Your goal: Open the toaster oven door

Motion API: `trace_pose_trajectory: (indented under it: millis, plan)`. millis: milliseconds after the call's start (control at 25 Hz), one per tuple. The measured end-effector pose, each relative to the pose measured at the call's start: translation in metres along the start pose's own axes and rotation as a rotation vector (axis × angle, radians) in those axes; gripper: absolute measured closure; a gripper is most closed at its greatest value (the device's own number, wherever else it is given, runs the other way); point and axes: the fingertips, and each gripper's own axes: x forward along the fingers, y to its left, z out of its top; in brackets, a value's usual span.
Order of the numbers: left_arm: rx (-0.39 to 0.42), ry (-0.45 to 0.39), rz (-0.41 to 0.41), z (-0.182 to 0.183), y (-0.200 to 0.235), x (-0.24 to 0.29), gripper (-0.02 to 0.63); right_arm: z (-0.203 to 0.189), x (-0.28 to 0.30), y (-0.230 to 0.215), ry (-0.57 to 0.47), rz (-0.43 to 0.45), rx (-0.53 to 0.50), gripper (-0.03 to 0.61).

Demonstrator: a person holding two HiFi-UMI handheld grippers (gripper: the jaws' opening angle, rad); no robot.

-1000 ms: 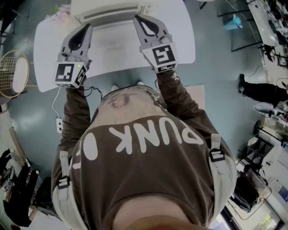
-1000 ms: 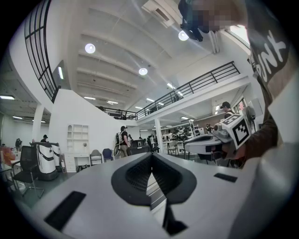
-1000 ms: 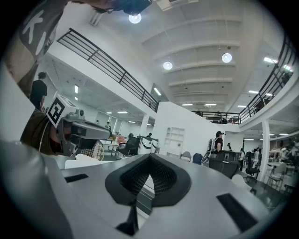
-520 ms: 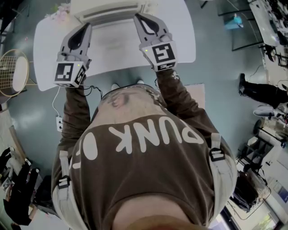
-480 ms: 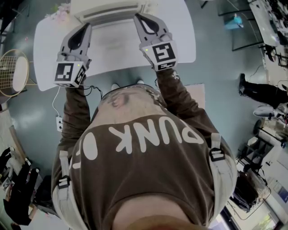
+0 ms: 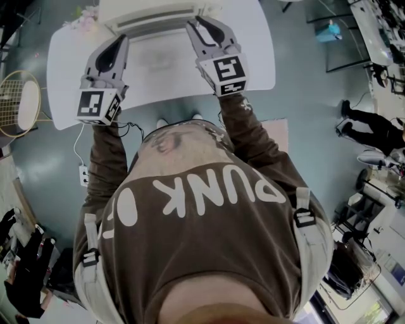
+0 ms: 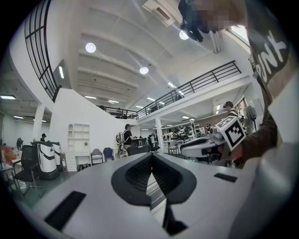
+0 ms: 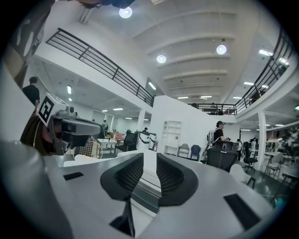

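The white toaster oven (image 6: 158, 14) stands at the far edge of the white table (image 6: 256, 60), seen from above in the head view. My right gripper (image 6: 203, 24) points level at the oven's right part. Its jaws have just been opening, and a gap with nothing in it shows between the pads (image 8: 170, 176). Through that gap, part of the oven's white and grey front (image 8: 148, 196) shows below. My left gripper (image 6: 119, 40) hovers before the oven's left part. It is shut, the black pads (image 7: 138, 173) meeting with nothing between them.
A badminton racket (image 6: 19, 104) lies left of the table on the floor. Pink flowers (image 6: 85, 18) sit at the table's far left corner. A power strip (image 6: 83, 175) with a cable lies on the floor. People's legs (image 6: 373, 130) show at the right.
My right gripper's jaws have parted from shut and it has shifted slightly toward the oven. The left gripper has kept still.
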Motion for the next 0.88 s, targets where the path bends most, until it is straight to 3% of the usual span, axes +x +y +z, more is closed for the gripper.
trace_pose_trajectory:
  millis: [280,880]
  plan:
    - [-0.004,0.002,0.005,0.000,0.005,0.000,0.611,-0.017,0.020,-0.016,0.098,-0.032,0.025,0.405]
    - [-0.014,0.010,0.014,-0.007,0.014,-0.007,0.611,-0.095,0.090,-0.071,0.307,-0.137,0.216,0.376]
